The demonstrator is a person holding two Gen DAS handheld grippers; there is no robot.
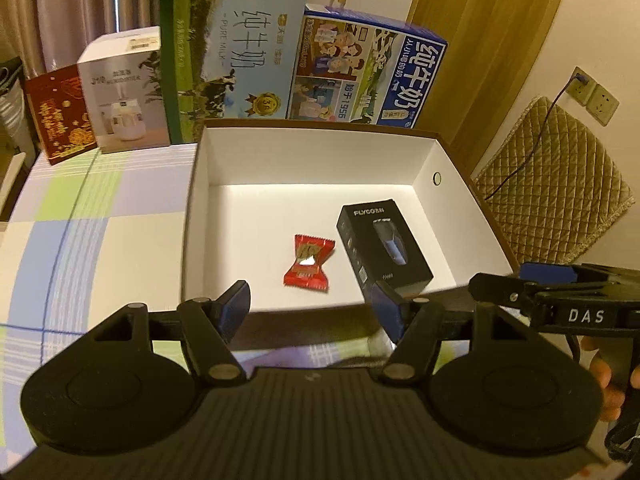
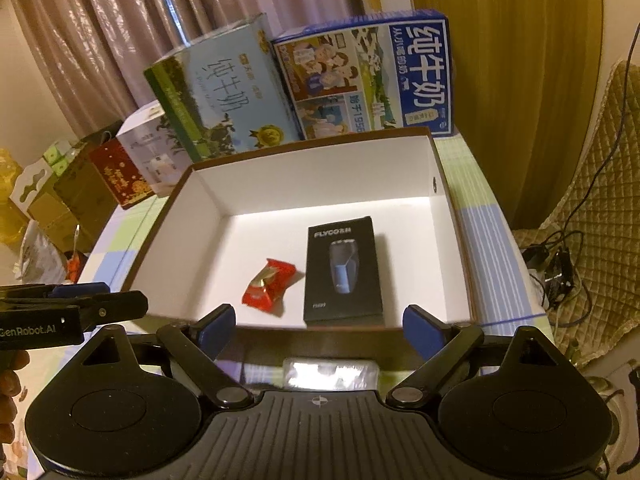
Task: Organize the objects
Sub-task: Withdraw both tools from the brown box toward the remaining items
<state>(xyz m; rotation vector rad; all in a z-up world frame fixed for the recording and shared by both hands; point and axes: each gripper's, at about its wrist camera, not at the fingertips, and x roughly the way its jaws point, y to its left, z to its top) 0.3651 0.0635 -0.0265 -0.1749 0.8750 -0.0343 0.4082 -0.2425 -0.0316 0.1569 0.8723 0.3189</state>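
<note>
black fingers of the left gripper (image 1: 312, 306) stand wide apart with nothing between them, hovering at the near rim of the open white-lined box (image 1: 320, 160). inside it, on the white floor, a red candy wrapper (image 1: 309, 262) lies near the middle and a black flyco shaver box (image 1: 382, 246) lies flat just to its right, the two close but not touching. the right gripper (image 2: 318, 330) is likewise spread wide and empty, poised over the same near rim.

only the right wrist view shows a small pale, glossy object (image 2: 330, 372) on the worktop just outside the box wall, between and below its blue-padded fingers (image 2: 218, 326); it is blurred and partly hidden by the gripper body, so what it is cannot be told. the left view has only a smear there. each camera catches the other gripper from the side at the frame edge, with part of a hand (image 1: 608, 376) behind it.

behind the box stand a green-and-blue pure milk carton (image 1: 232, 60) and a blue milk carton (image 1: 372, 72), then a white humidifier box (image 1: 124, 96) and a red gift bag (image 1: 58, 112) to the left. the checked cloth on the worktop (image 1: 100, 232) shows pale green, blue and white squares. a quilted cushion (image 1: 556, 192) and wall sockets (image 1: 594, 96) sit at the right; the right view adds tangled cables (image 2: 558, 264) there and cardboard boxes (image 2: 72, 200) at the left, both cut by the fisheye edge.
</note>
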